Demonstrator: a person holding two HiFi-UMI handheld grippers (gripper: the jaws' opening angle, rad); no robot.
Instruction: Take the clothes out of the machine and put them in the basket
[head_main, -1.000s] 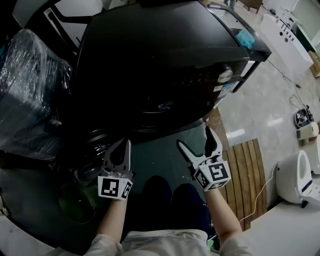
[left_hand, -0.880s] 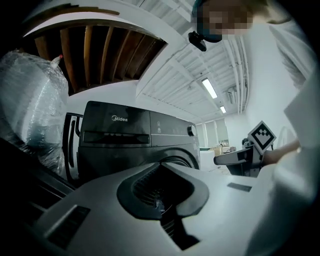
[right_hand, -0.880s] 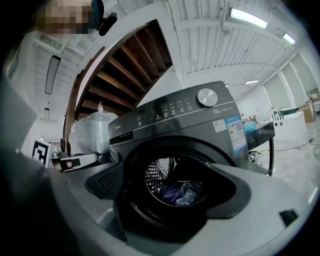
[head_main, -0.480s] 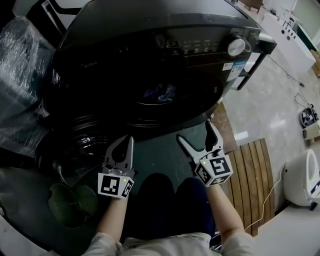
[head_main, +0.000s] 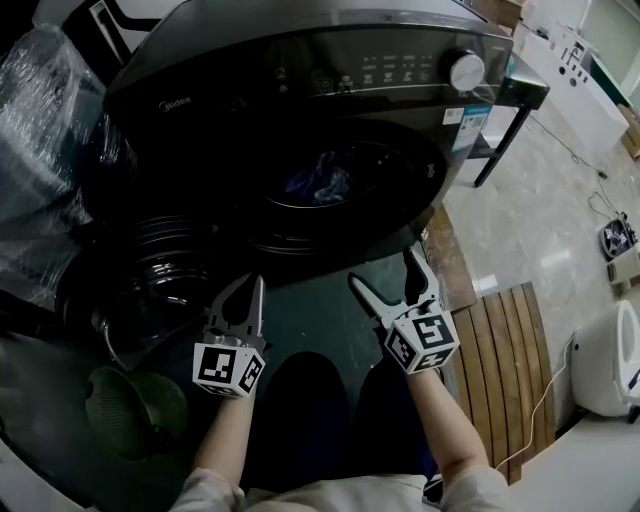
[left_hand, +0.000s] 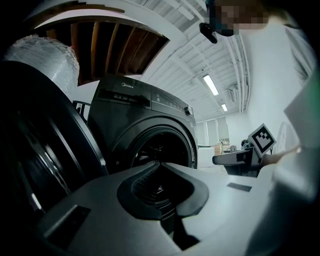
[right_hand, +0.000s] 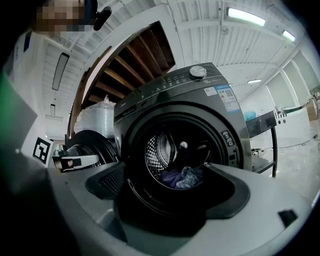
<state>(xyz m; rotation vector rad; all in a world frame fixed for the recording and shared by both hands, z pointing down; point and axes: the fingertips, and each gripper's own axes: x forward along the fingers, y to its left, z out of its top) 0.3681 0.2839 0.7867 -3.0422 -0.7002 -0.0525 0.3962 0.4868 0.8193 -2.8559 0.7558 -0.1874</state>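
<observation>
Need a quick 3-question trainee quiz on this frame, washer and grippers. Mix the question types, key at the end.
1. True or false: the door of the washing machine is swung open.
2. The clothes lie: A in the drum; B on top of the machine; C between a gripper's jaws.
3. Fill in: the jaws of the left gripper and the right gripper both stand ____, with nothing between them.
Key: 1 true; 2 A; 3 open.
</observation>
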